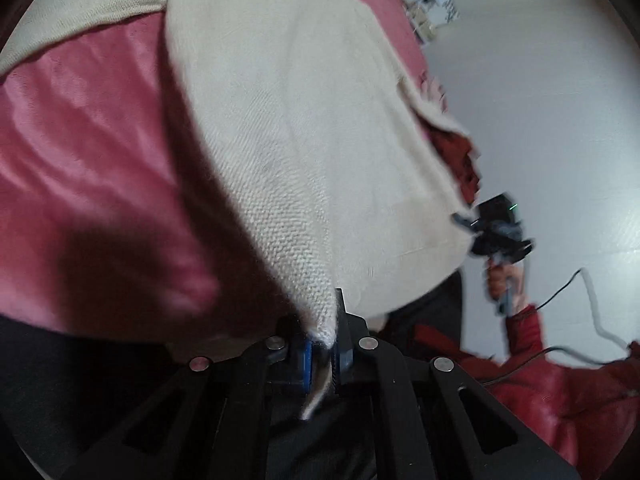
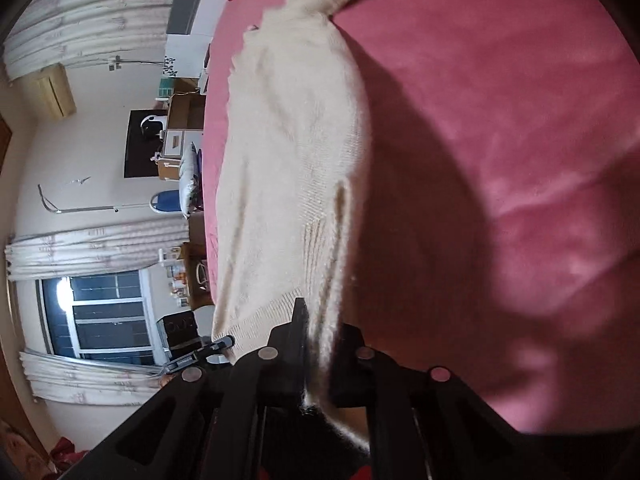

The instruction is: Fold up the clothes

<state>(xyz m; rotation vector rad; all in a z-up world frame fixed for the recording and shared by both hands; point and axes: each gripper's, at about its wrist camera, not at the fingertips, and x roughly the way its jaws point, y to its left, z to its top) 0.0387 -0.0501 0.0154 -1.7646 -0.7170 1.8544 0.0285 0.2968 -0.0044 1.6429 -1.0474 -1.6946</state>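
A cream knitted sweater (image 1: 304, 120) hangs stretched over a pink bed (image 1: 80, 152). My left gripper (image 1: 324, 354) is shut on one bottom corner of it, the knit pinched between the blue pads. My right gripper (image 2: 320, 356) is shut on the other bottom corner of the sweater (image 2: 288, 168), which stretches away over the bed (image 2: 500, 160). The right gripper also shows in the left wrist view (image 1: 466, 222) at the sweater's far edge, held by a hand in a red sleeve. The left gripper shows in the right wrist view (image 2: 224, 344) at the hem.
A white floor (image 1: 540, 100) lies beside the bed, with cables (image 1: 576, 280) on it. Red clothing (image 1: 560, 392) sits at the lower right. The right wrist view shows curtains (image 2: 92, 12), a window (image 2: 100, 312) and cluttered furniture (image 2: 180, 128) beyond the bed's edge.
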